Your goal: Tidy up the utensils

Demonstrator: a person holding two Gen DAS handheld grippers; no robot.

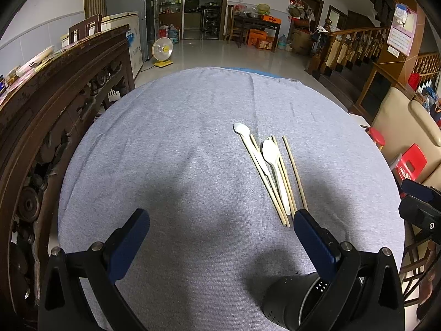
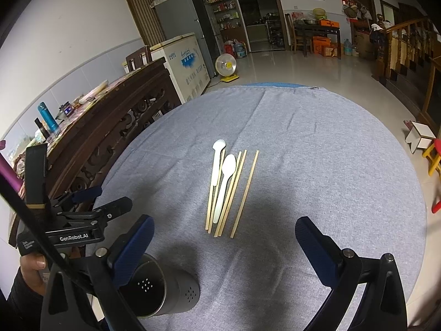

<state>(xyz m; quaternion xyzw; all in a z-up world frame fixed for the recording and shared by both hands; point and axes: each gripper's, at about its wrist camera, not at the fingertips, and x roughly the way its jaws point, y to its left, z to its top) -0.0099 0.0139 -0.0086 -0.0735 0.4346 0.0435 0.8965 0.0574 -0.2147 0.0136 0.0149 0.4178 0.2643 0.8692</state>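
Two white spoons (image 2: 223,182) lie ahead of the spread jaws, one reaching a little farther out than the other. Mixed in with them are five chopsticks (image 2: 244,194): four bunched under and beside the spoons, one apart on the right. One dark holder (image 2: 165,289) lies on its side close under the jaws. Two grippers are out, each with two fingers.

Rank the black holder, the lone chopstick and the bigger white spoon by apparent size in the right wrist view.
1. Black holder, though nearness inflates it.
2. Lone chopstick.
3. Bigger white spoon.
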